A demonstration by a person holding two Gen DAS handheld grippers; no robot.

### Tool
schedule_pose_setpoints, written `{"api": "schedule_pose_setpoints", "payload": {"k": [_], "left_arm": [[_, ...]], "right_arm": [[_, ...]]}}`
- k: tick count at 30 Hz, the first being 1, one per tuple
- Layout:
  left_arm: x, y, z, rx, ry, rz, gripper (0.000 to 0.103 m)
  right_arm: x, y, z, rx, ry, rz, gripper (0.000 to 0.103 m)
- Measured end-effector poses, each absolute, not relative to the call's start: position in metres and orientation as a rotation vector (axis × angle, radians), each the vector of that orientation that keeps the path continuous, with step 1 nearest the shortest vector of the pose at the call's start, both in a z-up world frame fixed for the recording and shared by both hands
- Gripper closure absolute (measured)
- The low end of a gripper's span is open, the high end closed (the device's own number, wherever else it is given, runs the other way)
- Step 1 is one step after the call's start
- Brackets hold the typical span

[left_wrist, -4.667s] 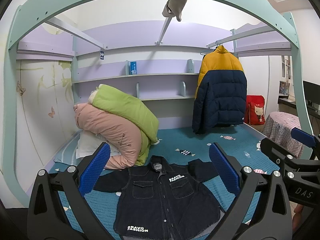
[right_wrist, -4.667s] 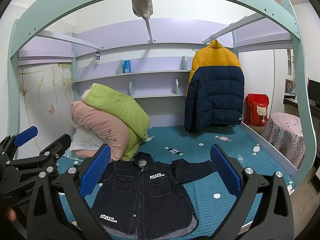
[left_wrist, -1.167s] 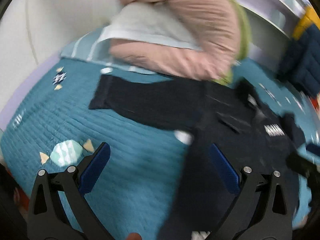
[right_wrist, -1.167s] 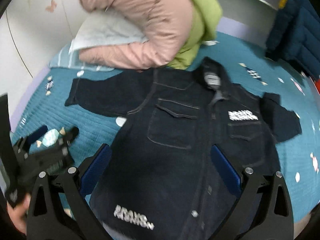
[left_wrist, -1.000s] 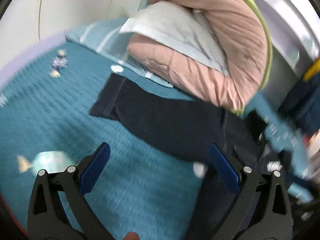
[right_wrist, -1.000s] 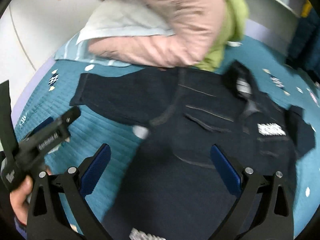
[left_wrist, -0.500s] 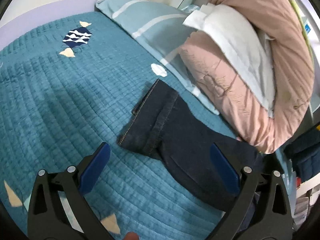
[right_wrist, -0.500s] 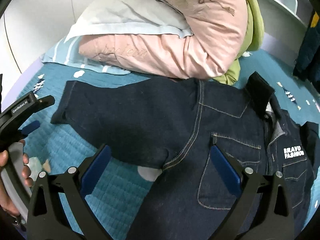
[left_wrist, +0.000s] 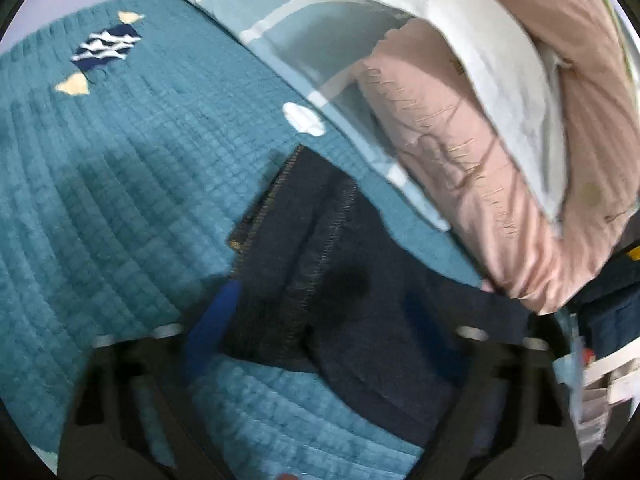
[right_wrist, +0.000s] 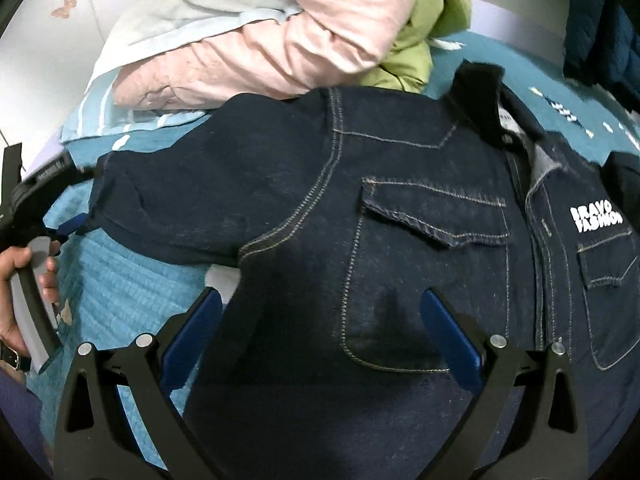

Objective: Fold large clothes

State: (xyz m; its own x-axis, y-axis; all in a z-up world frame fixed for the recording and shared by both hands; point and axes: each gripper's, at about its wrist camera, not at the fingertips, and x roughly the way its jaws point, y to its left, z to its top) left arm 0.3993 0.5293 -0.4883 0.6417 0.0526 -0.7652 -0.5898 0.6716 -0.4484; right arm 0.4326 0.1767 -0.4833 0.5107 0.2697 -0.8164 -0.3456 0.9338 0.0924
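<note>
The dark denim jacket (right_wrist: 400,240) lies flat on the teal bed cover (left_wrist: 120,160), its sleeve cuff (left_wrist: 296,216) toward 10 o'clock. The left gripper (left_wrist: 320,320) has its jaws closing around the cuff. The right gripper (right_wrist: 320,328) hovers with jaws apart over the chest pocket (right_wrist: 424,280). Pink bedding (right_wrist: 260,40) lies at 12 o'clock.

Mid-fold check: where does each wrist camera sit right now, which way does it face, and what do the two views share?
Left wrist: on the left hand-held gripper, angled down at the jacket's sleeve cuff; jaws closing, the cuff between them.
Right wrist: on the right hand-held gripper, open, angled down at the denim jacket; the person's hand shows at left.
Shared: jacket sleeve, pink quilt, teal bedspread.
</note>
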Motion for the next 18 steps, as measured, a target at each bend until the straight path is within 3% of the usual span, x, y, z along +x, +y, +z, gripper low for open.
{"api": "schedule_pose_setpoints", "payload": {"k": [2,4,5,6,18], "left_arm": [[0.398,0.531,-0.490,-0.728,0.813,0.464,0.068],[0.397,0.532,-0.489,-0.718,0.807,0.449,0.071],[0.397,0.532,-0.487,-0.719,0.803,0.429,0.083],[0.398,0.530,-0.484,-0.717,0.797,0.414,0.087],[0.387,0.526,-0.449,-0.775,0.700,0.281,0.091]], "right_arm": [[0.434,0.171,-0.486,-0.053,0.977,0.374,0.007],[0.435,0.165,-0.489,-0.025,0.984,0.378,0.007],[0.435,0.163,-0.491,-0.020,0.989,0.380,0.008],[0.435,0.161,-0.492,-0.018,0.992,0.380,0.008],[0.446,0.136,-0.486,0.075,0.998,0.376,0.008]]}}
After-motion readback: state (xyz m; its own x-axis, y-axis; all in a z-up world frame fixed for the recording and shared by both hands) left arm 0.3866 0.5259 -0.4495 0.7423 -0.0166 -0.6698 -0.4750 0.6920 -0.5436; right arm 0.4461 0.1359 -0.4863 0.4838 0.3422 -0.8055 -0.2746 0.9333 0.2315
